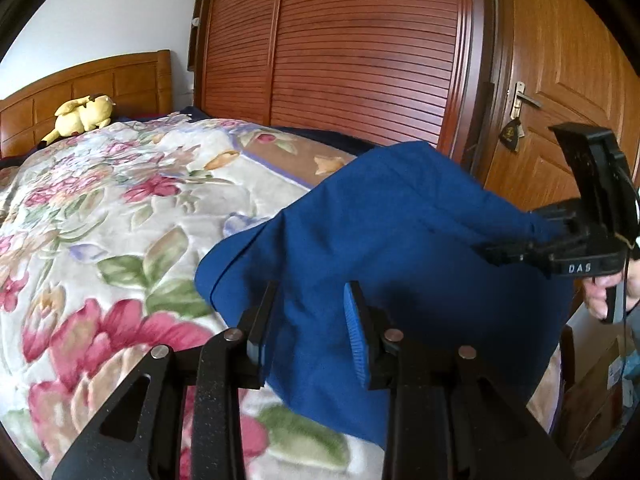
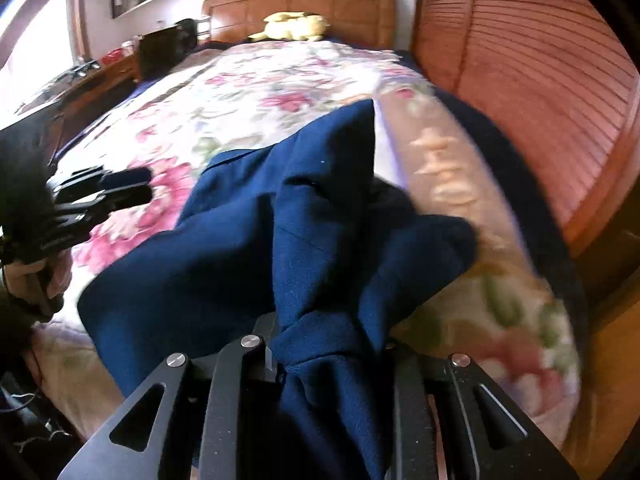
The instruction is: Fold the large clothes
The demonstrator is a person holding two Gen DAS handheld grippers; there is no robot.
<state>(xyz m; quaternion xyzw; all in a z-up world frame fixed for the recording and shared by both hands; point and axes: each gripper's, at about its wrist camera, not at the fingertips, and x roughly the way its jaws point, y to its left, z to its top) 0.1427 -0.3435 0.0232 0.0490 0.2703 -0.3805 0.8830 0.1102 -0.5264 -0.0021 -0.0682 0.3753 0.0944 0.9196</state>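
- The left gripper hovers low over the near part of the bed, jaws spread apart with nothing between them; the blue pad on one finger is bare.
- The right gripper is closed on a bunched fold of the blue garment, and cloth spills over its fingers toward the camera.
- The blue garment lies crumpled near the foot corner of the bed on the wardrobe side, one part lifted where it is pinched.
- Under it spreads the floral blanket, covering the bed up to its head.
- A yellow plush toy rests at the head edge, against the wooden headboard.
- Beyond the bed's far side stand the slatted wardrobe and a wooden door.
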